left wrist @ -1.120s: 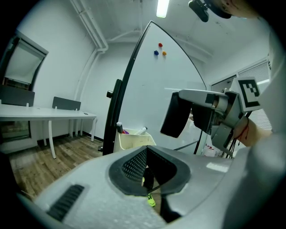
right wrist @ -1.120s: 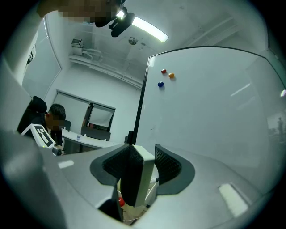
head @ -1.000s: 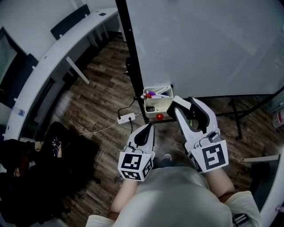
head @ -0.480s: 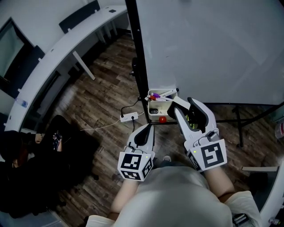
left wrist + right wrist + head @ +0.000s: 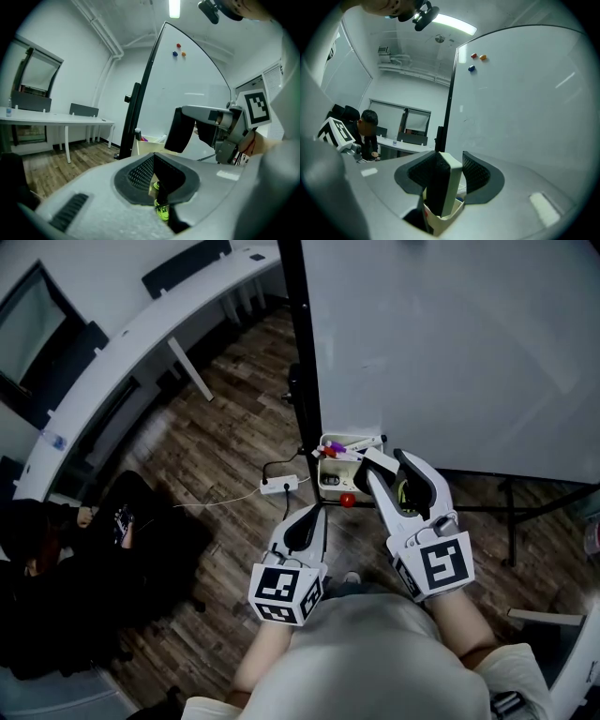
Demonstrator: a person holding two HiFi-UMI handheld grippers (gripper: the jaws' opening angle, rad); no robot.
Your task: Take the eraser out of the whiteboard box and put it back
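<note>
White-backed with a dark felt face, the eraser (image 5: 442,186) is clamped upright between the jaws of the right gripper (image 5: 386,468) – both pads are pressed against its sides. It is held at the right edge of the white whiteboard box (image 5: 327,465), just above its open top; whether its lower end dips inside cannot be told. Markers (image 5: 337,448) are seen lying in the box, which is mounted at the lower corner of the whiteboard (image 5: 450,334). The left gripper (image 5: 312,517) is kept lower and nearer the body – jaws drawn together, nothing between them.
</note>
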